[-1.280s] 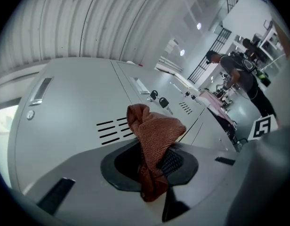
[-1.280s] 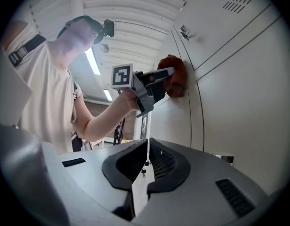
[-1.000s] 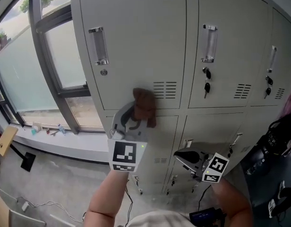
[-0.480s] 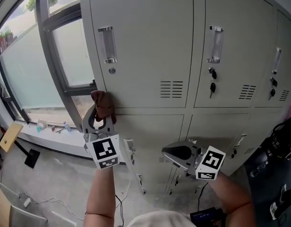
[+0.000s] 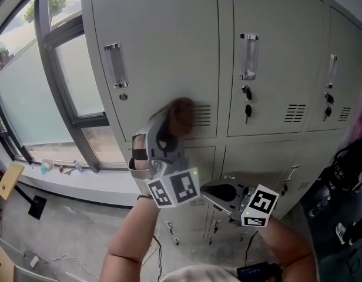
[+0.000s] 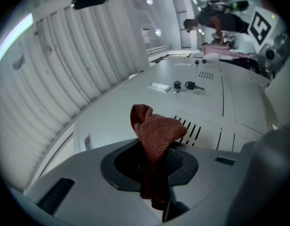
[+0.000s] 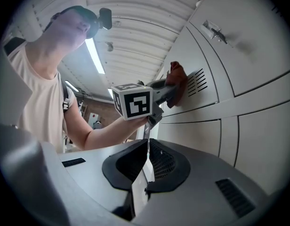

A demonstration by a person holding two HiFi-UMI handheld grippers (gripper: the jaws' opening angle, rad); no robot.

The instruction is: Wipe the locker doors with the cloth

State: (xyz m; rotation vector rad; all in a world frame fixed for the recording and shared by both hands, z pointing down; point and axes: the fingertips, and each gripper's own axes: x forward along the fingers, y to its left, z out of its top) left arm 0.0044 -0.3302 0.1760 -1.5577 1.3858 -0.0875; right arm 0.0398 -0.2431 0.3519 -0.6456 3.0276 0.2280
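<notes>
1. The right gripper [image 5: 211,189] is held low, below and to the right of the vent slots [image 5: 203,115], in front of the lower doors. Its own view shows the jaws [image 7: 147,149] pressed together with nothing between them.
2. The left gripper [image 5: 172,127] is raised on the person's left arm, just below and left of the vent slots. Its jaws are clamped on the cloth [image 5: 182,114].
3. The cloth is reddish-brown and bunched. In the left gripper view it stands up out of the jaws [image 6: 157,160] as a folded lump [image 6: 157,133]. Its top lies against the upper left locker door [image 5: 163,46] at the left end of the vent slots, covering part of them.
4. Up and to the left of the vent slots, the same door carries a vertical handle [image 5: 114,65] with a small round lock [image 5: 123,97] under it.
5. To the right of the vent slots, the next door [image 5: 269,51] has keys [image 5: 247,108] hanging from its lock.
6. Far left of the vent slots is a dark-framed window [image 5: 28,93]. Small items lie on its sill [image 5: 57,168].
</notes>
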